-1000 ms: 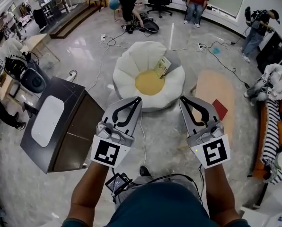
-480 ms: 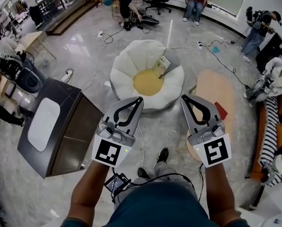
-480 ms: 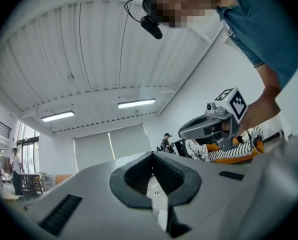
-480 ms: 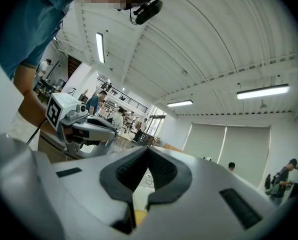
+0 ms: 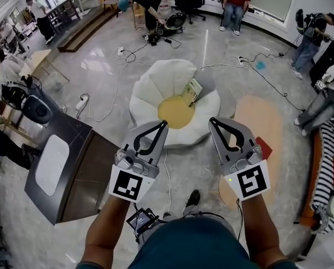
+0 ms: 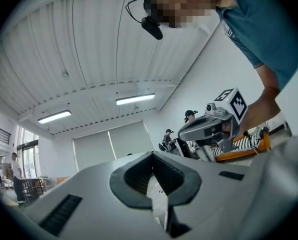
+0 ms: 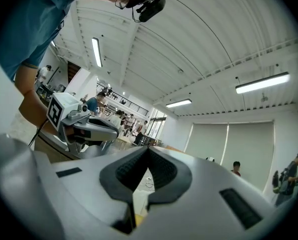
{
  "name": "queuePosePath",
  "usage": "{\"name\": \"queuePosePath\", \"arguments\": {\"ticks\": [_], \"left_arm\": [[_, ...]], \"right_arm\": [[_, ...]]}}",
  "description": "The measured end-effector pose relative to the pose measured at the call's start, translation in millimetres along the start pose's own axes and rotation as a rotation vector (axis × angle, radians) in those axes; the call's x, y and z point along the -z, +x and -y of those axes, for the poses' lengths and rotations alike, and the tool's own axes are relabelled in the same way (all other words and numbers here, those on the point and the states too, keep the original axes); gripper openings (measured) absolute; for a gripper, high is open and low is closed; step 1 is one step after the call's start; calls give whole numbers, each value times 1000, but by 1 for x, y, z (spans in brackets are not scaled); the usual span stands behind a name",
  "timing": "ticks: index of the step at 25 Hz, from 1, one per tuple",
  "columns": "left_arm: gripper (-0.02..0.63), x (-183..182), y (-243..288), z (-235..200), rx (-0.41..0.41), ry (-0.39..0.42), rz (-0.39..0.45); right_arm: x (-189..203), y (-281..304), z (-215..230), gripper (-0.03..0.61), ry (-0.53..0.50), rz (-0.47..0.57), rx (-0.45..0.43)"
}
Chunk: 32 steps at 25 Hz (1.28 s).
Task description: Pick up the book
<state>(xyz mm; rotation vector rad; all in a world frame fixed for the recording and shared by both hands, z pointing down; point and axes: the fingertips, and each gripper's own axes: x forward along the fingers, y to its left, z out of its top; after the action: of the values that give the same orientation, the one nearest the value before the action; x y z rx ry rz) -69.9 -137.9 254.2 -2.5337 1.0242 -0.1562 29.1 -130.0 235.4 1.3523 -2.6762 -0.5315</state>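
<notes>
Pale book on white cushion, well ahead of both closed jaws

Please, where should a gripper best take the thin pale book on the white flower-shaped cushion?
Probably its near edge, facing the yellow centre, approached from the person's side: the thin pale book lies tilted against the white flower-shaped cushion, so that edge seems free.

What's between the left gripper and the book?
In the head view, the yellow middle of the flower cushion lies between the left gripper and the book.
</notes>
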Motion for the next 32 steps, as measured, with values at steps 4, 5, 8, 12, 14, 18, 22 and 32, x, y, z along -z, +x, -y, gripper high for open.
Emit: {"name": "queuePosePath", "arguments": {"ticks": [4,5,8,12,14,18,22,32], "left_arm": [[3,1,37,-1,-11,-8,-1],[5,0,45,-3,-17,-19,2],[3,0,61,-3,-17,-33,-7],[3,6,77,-6,3,7,-33],[3,9,87,-11,-4,-14,-28],[3,18,110,-19,14,-21,-28],[3,32,130,-34,52,12,-28],[4,70,168,-111,75,-18,34]], "right_arm": [[13,8,30,12,11,8,-19],[16,10,37,12,10,8,-22],[22,14,55,12,25,19,-20],[32,21,71,12,34,18,-14],[37,26,78,12,40,20,-10],[46,40,93,12,39,9,-6],[57,60,107,12,37,-9,13],[71,146,122,12,9,-54,35]]}}
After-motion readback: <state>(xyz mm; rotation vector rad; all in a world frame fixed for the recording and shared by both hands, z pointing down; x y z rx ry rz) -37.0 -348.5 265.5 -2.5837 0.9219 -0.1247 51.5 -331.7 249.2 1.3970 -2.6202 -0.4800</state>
